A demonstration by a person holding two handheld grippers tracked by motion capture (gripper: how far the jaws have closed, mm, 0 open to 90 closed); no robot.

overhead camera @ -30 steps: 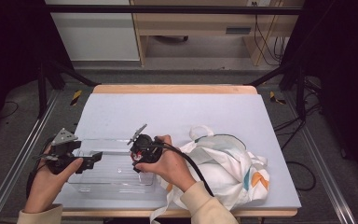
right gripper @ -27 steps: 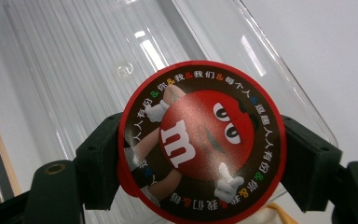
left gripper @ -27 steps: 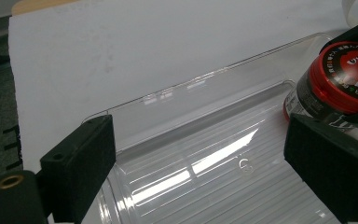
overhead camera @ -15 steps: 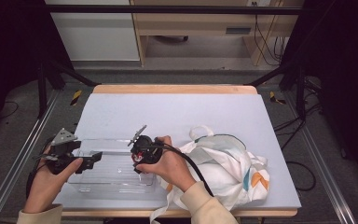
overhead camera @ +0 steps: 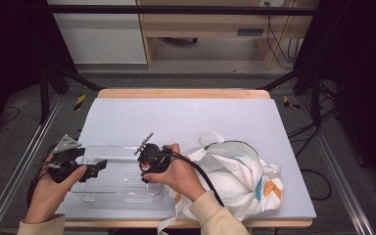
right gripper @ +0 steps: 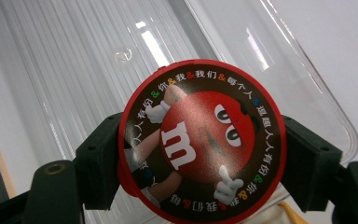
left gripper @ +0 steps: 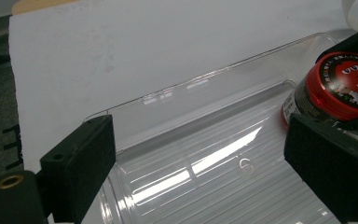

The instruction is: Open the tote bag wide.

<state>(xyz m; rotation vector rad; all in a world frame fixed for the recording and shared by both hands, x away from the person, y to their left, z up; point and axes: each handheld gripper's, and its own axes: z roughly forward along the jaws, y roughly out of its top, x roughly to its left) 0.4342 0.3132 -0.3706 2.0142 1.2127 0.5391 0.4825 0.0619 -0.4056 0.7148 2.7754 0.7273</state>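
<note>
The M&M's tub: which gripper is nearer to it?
Right. The right gripper clamps the M&M's tub over the clear tray; the left gripper sits open at the tray's far end.

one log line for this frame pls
left gripper: open, at clear tray | right gripper: shut on candy jar, over tray | cloth bag: right of tray
</note>
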